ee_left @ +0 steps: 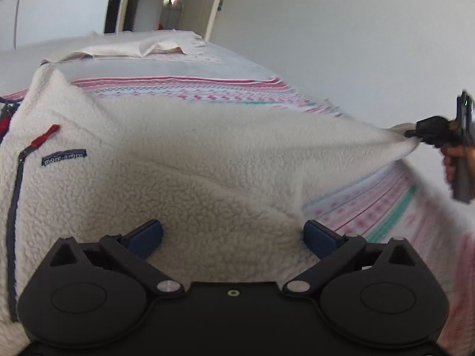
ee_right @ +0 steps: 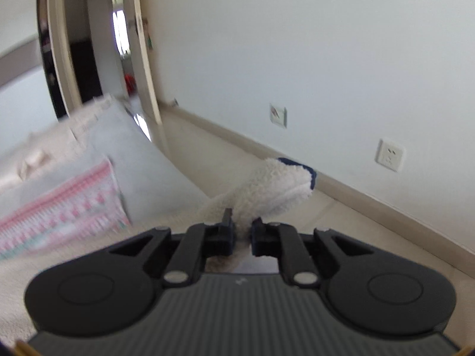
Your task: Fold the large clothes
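Right gripper point(ee_right: 241, 234) pinches the navy-trimmed sleeve cuff point(ee_right: 285, 178) of the cream sherpa fleece jacket point(ee_left: 184, 160), stretching it sideways; left gripper point(ee_left: 233, 237) hovers wide over the body. Next, I judge, the sleeve folds inward across the chest. Jacket lies on a pink-striped bedspread point(ee_left: 371, 213) beside a white wall point(ee_right: 326, 59)

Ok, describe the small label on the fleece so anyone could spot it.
Start at the bed with its pink-striped cover, then the cream fleece jacket spread over it. On its chest, beside the zipper with the red pull tab, sits the navy label, the only dark rectangle with white lettering.
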Demonstrator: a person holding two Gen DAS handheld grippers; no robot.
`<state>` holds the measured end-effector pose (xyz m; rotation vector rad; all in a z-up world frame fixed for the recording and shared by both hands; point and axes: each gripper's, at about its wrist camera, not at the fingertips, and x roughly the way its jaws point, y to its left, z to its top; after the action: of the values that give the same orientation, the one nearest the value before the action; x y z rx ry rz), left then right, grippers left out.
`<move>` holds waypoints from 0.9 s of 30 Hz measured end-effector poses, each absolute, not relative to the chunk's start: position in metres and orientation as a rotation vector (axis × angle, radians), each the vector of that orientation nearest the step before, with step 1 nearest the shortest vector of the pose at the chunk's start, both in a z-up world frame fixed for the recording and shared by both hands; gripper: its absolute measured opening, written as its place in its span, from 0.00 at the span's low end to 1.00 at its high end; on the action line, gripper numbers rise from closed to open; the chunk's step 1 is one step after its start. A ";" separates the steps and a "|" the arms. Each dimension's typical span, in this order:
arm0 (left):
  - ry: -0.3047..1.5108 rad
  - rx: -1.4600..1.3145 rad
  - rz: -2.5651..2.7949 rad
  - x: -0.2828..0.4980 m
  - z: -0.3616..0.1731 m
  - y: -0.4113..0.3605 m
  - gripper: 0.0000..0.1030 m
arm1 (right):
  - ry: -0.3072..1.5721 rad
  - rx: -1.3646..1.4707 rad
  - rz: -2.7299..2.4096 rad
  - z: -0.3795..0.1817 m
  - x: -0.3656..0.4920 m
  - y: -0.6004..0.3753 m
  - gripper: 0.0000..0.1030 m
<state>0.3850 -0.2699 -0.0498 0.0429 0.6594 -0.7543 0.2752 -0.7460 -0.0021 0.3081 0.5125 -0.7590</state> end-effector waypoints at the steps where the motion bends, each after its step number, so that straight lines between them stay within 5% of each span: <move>1: 0.641 0.081 -0.747 0.379 -0.047 -0.274 1.00 | 0.547 0.306 -0.789 -0.014 0.276 -0.748 0.24; 4: 0.667 0.101 -0.763 0.376 -0.038 -0.270 1.00 | 0.568 0.296 -0.936 -0.033 0.263 -0.752 0.57; 7: 0.662 0.110 -0.765 0.368 -0.027 -0.246 1.00 | 0.545 0.280 -0.902 -0.021 0.240 -0.739 0.63; 11: 0.629 0.123 -0.644 0.364 -0.012 -0.195 1.00 | 0.516 0.242 -0.772 0.008 0.221 -0.694 0.84; 27: 0.631 -0.072 0.115 0.388 0.014 0.163 1.00 | 0.563 0.246 -0.226 0.080 0.230 -0.432 0.99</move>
<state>0.3876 0.1631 0.0139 -0.0720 0.6315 0.1152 0.2301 -0.4319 0.0799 0.2464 0.5626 -0.2260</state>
